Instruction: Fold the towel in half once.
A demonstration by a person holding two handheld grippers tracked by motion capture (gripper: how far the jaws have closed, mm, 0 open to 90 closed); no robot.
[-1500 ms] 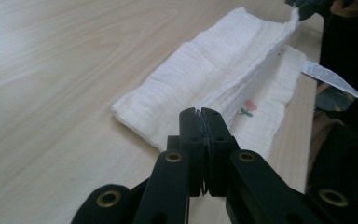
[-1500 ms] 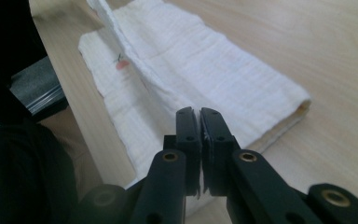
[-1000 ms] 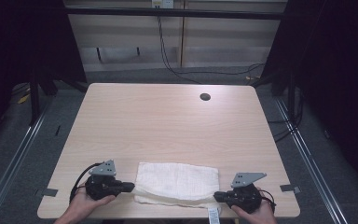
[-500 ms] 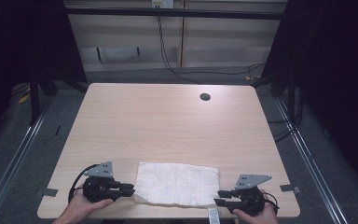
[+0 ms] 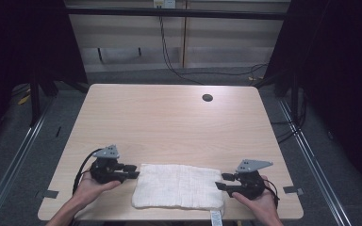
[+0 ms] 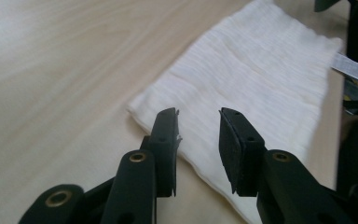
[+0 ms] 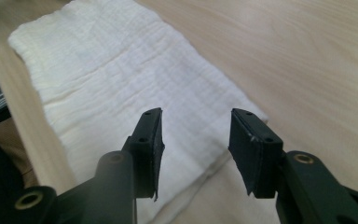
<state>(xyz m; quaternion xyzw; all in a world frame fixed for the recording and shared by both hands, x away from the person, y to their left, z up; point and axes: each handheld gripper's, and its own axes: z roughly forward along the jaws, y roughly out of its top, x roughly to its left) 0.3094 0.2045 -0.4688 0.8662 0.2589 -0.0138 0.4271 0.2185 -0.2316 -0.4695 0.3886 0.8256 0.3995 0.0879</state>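
A folded white cloth (image 5: 179, 186) lies flat near the front edge of the wooden table (image 5: 169, 122). My left gripper (image 5: 134, 172) sits just off the cloth's left end, its jaws pointing at it. My right gripper (image 5: 221, 181) sits at the cloth's right end, facing inward. In the left gripper view the left gripper (image 6: 198, 114) is open above the cloth's near corner (image 6: 261, 70). In the right gripper view the right gripper (image 7: 196, 114) is open over the cloth's end (image 7: 112, 70). Both pairs of jaws have just been opening, and nothing is pinched between them.
A small round black hole (image 5: 207, 97) lies in the table's far right part. A white label (image 5: 215, 217) hangs at the front edge below the cloth. Dark frame posts and floor rails flank the table. Bare wood stretches beyond the cloth.
Both grippers were shut on the cloth's ends. They have let go, opened, and drawn outward, away from each other. The cloth now rests flat.
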